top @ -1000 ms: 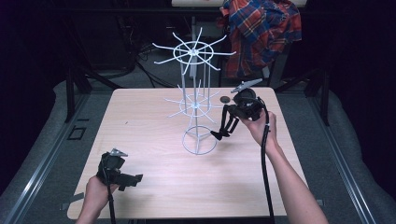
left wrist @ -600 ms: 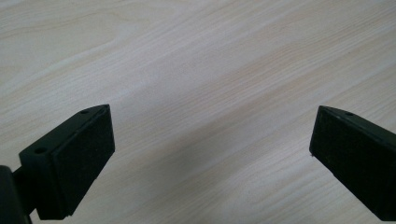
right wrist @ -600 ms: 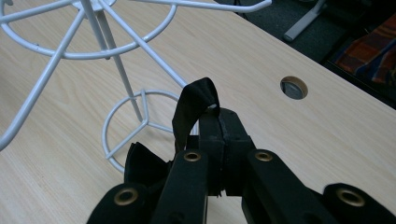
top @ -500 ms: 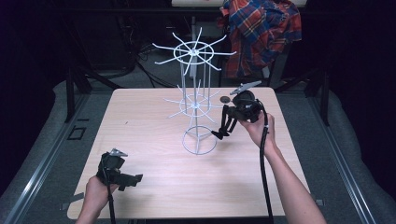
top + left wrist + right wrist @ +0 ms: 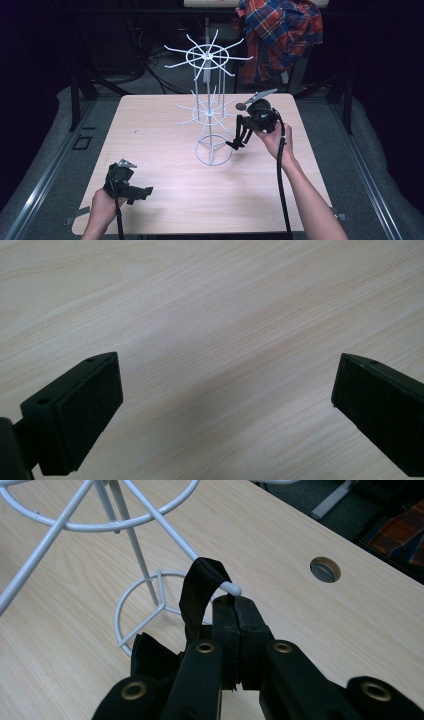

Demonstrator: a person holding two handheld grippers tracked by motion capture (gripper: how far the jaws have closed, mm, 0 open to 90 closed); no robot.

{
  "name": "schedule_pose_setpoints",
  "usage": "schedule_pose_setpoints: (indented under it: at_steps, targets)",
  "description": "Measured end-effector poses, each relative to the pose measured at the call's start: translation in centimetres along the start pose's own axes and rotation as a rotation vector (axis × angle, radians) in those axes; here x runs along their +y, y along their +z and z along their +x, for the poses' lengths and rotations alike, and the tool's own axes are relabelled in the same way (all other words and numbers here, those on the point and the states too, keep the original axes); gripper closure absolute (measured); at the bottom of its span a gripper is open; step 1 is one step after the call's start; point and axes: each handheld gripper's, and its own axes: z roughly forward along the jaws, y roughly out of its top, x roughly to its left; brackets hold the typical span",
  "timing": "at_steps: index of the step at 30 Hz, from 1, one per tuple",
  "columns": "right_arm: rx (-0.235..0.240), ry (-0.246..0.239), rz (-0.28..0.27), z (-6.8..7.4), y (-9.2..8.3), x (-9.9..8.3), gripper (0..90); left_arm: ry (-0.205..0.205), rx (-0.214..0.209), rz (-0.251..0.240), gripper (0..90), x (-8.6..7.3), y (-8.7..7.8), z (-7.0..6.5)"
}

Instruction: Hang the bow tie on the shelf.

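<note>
A: The black strap (image 5: 200,592) lay looped over the ball-tipped end of a lower arm of the white wire rack (image 5: 209,112). One end ran down into the right gripper (image 5: 235,611). Its jaws were pressed together on the strap, just under the arm's tip. More black cloth bunched below, beside the jaws; I could not tell what it was.

B: In the high view the right gripper (image 5: 239,140) was held up off the table (image 5: 150,125), just to the right of the rack's pole, above the ring base. The rack stood upright near the middle of the table.

A: Left gripper (image 5: 142,192) sat low at the near left corner, well apart from the rack. Jaws stood wide, bare wood between them.

B: Step in hand, as I judge it: hanging the strap on that arm. The loop sat right at the tip, so it could slide off.

A: Agreed. To do it well, carry the loop further along the arm toward the pole before letting go. Keep the pull light; the rack is thin wire on a small ring and could tip or turn.

B: Release slowly, then draw the gripper back down and away, so the jaws don't drag the strap off. The left could steady the base if it rocks.
</note>
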Motion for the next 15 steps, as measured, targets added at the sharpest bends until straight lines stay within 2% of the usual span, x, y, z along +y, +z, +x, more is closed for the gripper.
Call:
schedule_pose_setpoints:
  at_steps: [9, 12, 15]
  targets:
    - [0.008, 0.004, 0.006, -0.2, -0.5, -0.1, 83.0, -0.001, 0.000, 0.001, 0.0, 0.0, 0.0, 0.0]
    - [0.004, -0.003, 0.008, -0.2, -0.8, -0.2, 77.4, -0.001, 0.001, 0.003, 0.0, 0.0, 0.0, 0.0]
    - [0.006, 0.003, 0.006, -0.2, -1.1, -0.2, 67.4, -0.002, 0.000, 0.003, 0.0, 0.0, 0.0, 0.0]
